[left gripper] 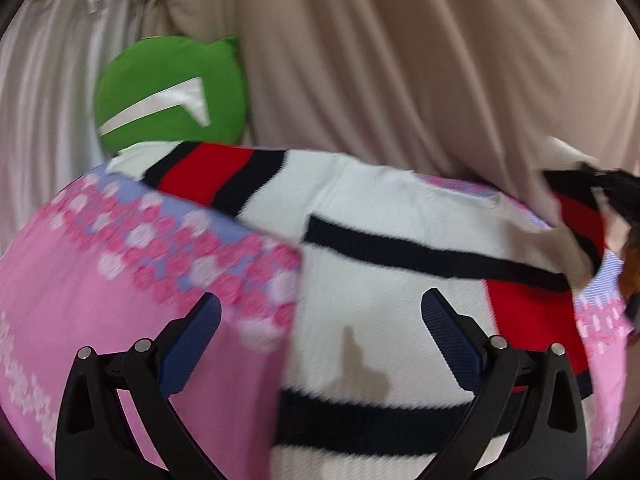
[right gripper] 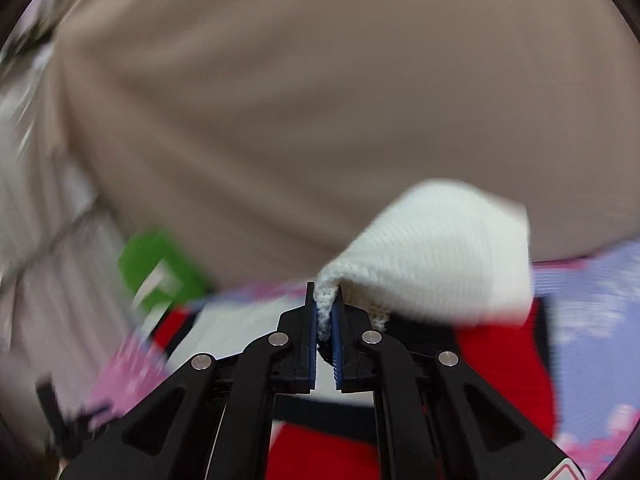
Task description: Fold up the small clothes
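- Sweater (left gripper: 384, 216), white knit with red and black stripes, lies on pink floral sheet (left gripper: 100, 300).
- Right claw (right gripper: 325, 312) clamped on sweater's white edge.
- Left claw (left gripper: 320, 312) apart, empty, over sweater.

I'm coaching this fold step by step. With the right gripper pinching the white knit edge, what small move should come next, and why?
Probably lift the pinched edge and carry it across the sweater. The right gripper is shut on the white knit edge, while the left gripper hangs open above the garment, which lies spread on the pink sheet.

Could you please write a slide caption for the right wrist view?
Right gripper shut on the white knitted edge of a red-and-black striped sweater, lifted above pink floral bedding.
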Demonstrator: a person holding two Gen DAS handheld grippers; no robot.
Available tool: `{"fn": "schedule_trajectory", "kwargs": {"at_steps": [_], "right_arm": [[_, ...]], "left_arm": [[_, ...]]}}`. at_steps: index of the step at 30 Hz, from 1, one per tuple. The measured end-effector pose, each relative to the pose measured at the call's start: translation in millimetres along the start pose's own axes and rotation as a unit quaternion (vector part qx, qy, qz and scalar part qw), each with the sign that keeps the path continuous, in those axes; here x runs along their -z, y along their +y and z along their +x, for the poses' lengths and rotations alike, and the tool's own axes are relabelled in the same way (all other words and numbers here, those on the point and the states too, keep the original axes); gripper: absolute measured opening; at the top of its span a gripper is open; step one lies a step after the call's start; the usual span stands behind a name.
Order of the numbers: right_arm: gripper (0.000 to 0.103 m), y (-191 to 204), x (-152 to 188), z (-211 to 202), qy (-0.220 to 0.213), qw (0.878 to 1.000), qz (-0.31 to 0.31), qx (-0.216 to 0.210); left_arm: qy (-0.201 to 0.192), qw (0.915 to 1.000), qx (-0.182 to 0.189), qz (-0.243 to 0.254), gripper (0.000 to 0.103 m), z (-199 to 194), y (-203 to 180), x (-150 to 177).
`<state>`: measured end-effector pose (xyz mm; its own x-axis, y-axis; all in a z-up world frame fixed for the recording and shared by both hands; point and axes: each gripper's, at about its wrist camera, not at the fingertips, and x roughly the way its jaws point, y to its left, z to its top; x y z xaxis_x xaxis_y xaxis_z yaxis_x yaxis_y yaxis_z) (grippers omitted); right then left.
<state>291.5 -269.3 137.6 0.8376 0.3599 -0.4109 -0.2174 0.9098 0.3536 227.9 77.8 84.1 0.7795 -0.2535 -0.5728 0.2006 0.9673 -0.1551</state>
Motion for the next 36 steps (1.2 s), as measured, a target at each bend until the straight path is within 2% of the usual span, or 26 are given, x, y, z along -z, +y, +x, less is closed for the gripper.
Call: {"fn": "schedule_trajectory", "kwargs": {"at_steps": [2,4,6,7,8,9,11,13,14,15,19,23,24,25,26,28,29,30,31,32,33,36], "right_arm": [[0.014,41.2,25.2,57.5,0.06,0.997,-0.052,-0.017],[0.017,61.6,52.0,92.0,0.102,0.991,-0.082,-0.018],[0.018,66.5,65.5,94.6,0.118,0.989,-0.09,-0.022],[0.023,62.9,69.9,87.4,0.112,0.99,-0.089,-0.016],[0.028,52.4,69.4,73.9,0.1,0.991,-0.084,-0.004],[0.039,46.9,74.2,59.7,0.09,0.993,-0.079,0.012],[0.046,26.2,78.4,25.6,0.064,0.993,-0.075,0.068],[0.058,0.7,78.2,1.6,0.053,0.987,-0.079,0.128],[0.059,-19.6,75.8,-8.6,0.05,0.983,-0.068,0.16],[0.06,-35.9,73.2,-16.0,0.051,0.982,-0.053,0.175],[0.062,-101.4,60.1,-13.9,0.062,0.976,0.037,0.208],[0.062,-141.9,53.2,27.4,0.101,0.97,0.094,0.202],[0.058,-145.9,54.3,38.9,0.113,0.968,0.099,0.2],[0.024,-146.8,53.2,49.0,0.125,0.968,0.098,0.194],[0.013,-148.9,51.1,53.7,0.133,0.969,0.097,0.187],[0.013,-158.2,44.1,34.3,0.086,0.976,0.131,0.148],[0.013,-170.6,43.1,18.1,0.055,0.976,0.155,0.141],[0.013,-181.0,46.0,10.9,0.043,0.973,0.167,0.153],[0.013,-194.8,50.9,8.3,0.045,0.967,0.174,0.182],[0.013,-211.1,60.0,13.2,0.071,0.958,0.176,0.214],[0.015,-221.1,67.2,15.0,0.081,0.957,0.182,0.212],[0.023,-220.8,68.6,-15.6,0.046,0.96,0.215,0.172]], "left_arm": [[0.011,0.9995,0.029,0.006,0.098,18.0,-14.2,-8.2],[0.04,0.9978,0.052,0.005,0.098,41.1,-25.2,-11.7],[0.074,0.9947,0.071,-0.008,0.098,66.4,-29.9,-11.9],[0.089,0.9929,0.078,-0.015,0.098,78.1,-30.3,-11.3],[0.1,0.9917,0.079,-0.019,0.098,87.4,-30.3,-10.5],[0.11,0.9907,0.077,-0.023,0.098,96.7,-29.3,-9.8],[0.128,0.9891,0.063,-0.035,0.098,111.6,-25.0,-8.7],[0.134,0.9869,0.069,-0.058,0.098,117.2,-18.5,-7.3],[0.134,0.9858,0.072,-0.072,0.098,118.8,-14.6,-7.9],[0.132,0.9847,0.077,-0.083,0.098,119.4,-11.5,-9.3],[0.124,0.9842,0.08,-0.098,0.098,127.7,-7.1,-20.9],[0.119,0.9857,0.076,-0.091,0.098,133.7,-13.4,-30.8],[0.119,0.9856,0.078,-0.091,0.098,135.9,-15.9,-32.7],[0.119,0.9861,0.075,-0.088,0.098,137.0,-16.2,-34.2],[0.117,0.9873,0.069,-0.082,0.098,138.1,-18.5,-35.8],[0.107,0.9904,0.056,-0.067,0.098,138.5,-20.6,-38.5],[0.098,0.9926,0.045,-0.055,0.098,138.7,-21.8,-39.2],[0.094,0.9938,0.036,-0.046,0.098,140.0,-22.5,-39.4],[0.095,0.9943,0.03,-0.039,0.098,142.8,-22.4,-39.0],[0.101,0.9939,0.027,-0.035,0.098,148.2,-23.0,-37.5],[0.11,0.993,0.027,-0.035,0.098,153.8,-23.7,-35.6],[0.124,0.9905,0.044,-0.04,0.098,160.4,-27.0,-32.9]]}}
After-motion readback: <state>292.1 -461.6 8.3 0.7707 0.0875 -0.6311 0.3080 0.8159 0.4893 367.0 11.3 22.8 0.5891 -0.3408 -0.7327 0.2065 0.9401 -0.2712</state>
